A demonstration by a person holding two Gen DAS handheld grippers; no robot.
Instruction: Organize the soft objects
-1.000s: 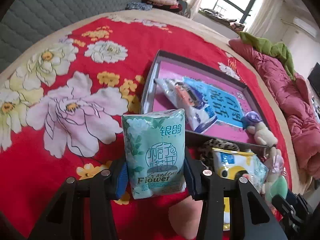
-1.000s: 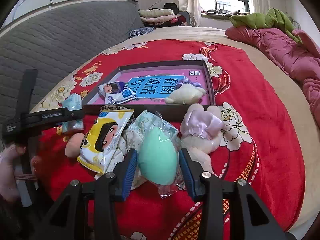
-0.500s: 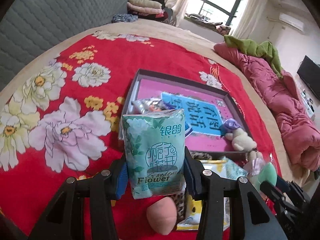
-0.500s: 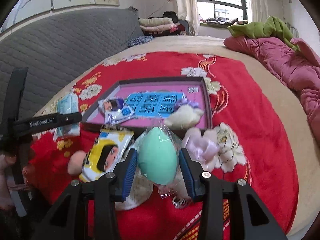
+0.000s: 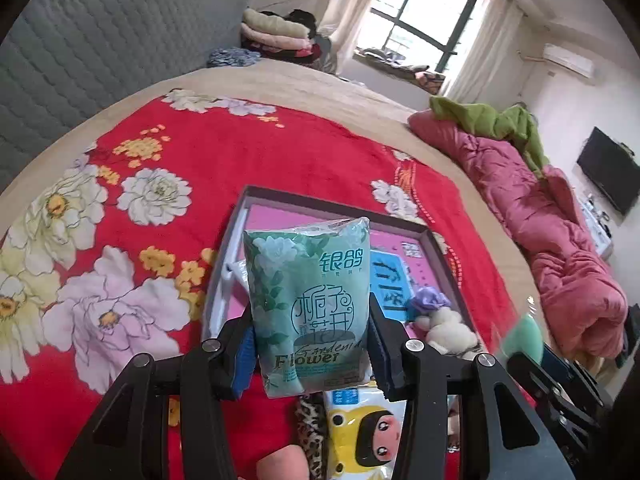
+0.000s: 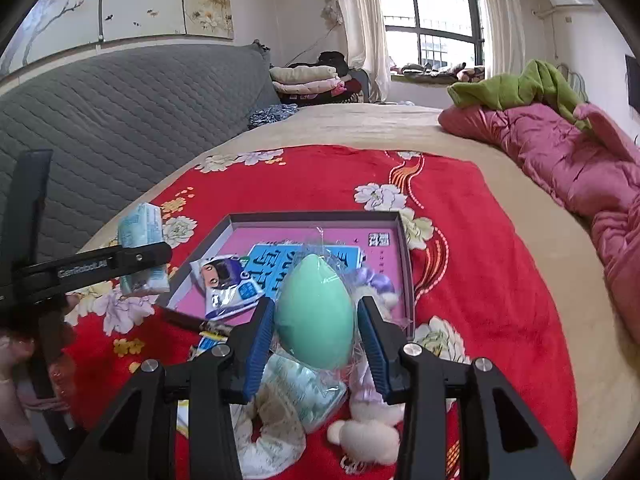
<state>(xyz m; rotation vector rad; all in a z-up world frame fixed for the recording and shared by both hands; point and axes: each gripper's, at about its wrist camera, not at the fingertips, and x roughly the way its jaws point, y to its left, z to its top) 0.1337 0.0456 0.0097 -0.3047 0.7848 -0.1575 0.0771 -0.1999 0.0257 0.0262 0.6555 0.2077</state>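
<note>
Grippers, each with a load clamped between blue pads. Left gripper point(image 5: 308, 354): jaws about half spread, pressed on the lower flanks of a tissue pack point(image 5: 307, 304), which stands upright above the fingers. Right gripper point(image 6: 316, 340): jaws narrower, closed on a mint-green egg-shaped sponge point(image 6: 315, 312) in crinkled clear wrap, held across its widest part. Both loads hang in the air over the near edge of a shallow tray point(image 6: 404, 264) with a pink floor, lying on a red floral blanket point(image 5: 280, 152).

Handling, as judged: the pack is light and compressible, its glossy film likely slippery, so a grip low on the broad sides looks sound; the sponge should yield readily and its wrap may slide, so its middle is the safest hold. Neither appears fragile.

Appearance: the pack is pale green with white blossoms and the word "Flower". The tray already holds a cartoon-printed pack point(image 6: 226, 286), a blue card, and a cream plush toy point(image 5: 448, 330). More soft items lie loose on the blanket in front of the tray.
</note>
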